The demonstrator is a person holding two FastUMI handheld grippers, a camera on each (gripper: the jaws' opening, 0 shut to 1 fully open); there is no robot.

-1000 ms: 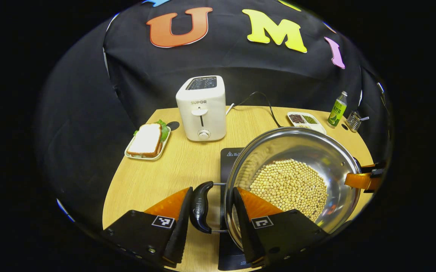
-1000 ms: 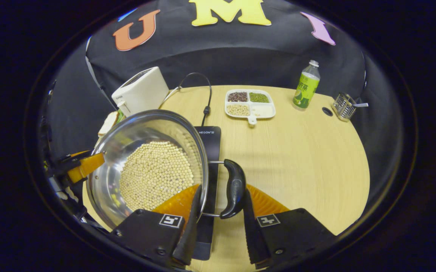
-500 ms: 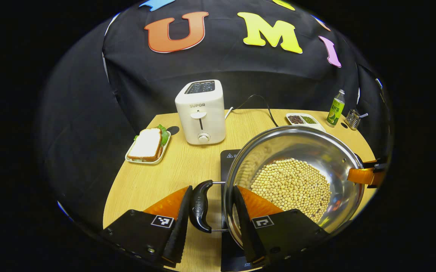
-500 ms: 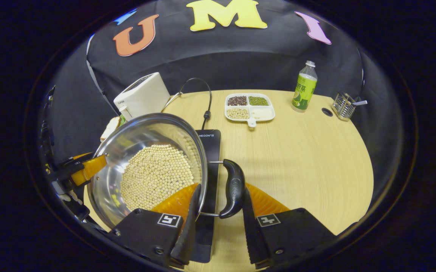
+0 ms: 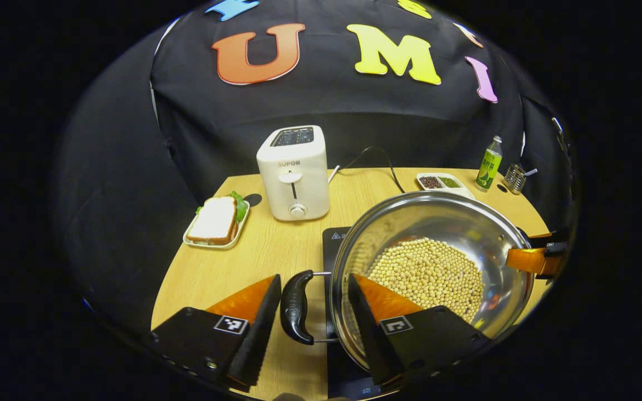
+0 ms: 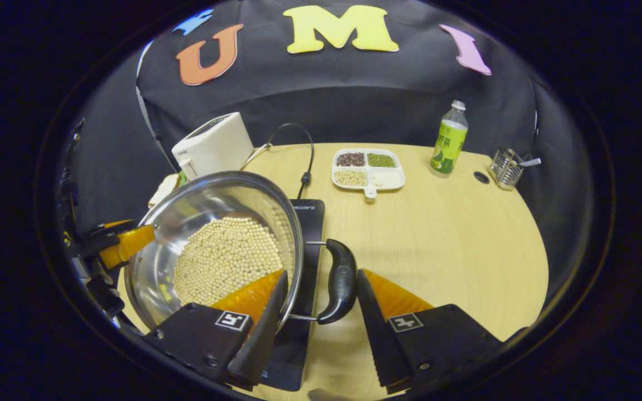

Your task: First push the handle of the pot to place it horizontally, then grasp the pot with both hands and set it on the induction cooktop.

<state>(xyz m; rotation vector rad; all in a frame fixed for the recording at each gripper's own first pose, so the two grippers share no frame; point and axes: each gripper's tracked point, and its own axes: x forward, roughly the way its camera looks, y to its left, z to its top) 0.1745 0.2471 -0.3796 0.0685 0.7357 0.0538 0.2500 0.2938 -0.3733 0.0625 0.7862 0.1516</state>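
Risk: the shiny steel pot (image 5: pixel 437 267) may shift on the black induction cooktop (image 6: pixel 304 262) if a withdrawing finger snags a black loop handle (image 5: pixel 297 306).
Pot: full of pale beans, level, sitting on the cooktop.
Left gripper (image 5: pixel 309 328): jaws spread, straddling handle and rim, slack.
Right gripper (image 6: pixel 321 328): likewise.

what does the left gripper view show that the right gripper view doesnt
Left gripper view: the toaster face-on, the whole sandwich, and the left tool astride the pot's left handle. Right gripper view: all four compartments of the tray, and the right tool astride the right handle. Both: the pot of beans, the cooktop, the bottle.
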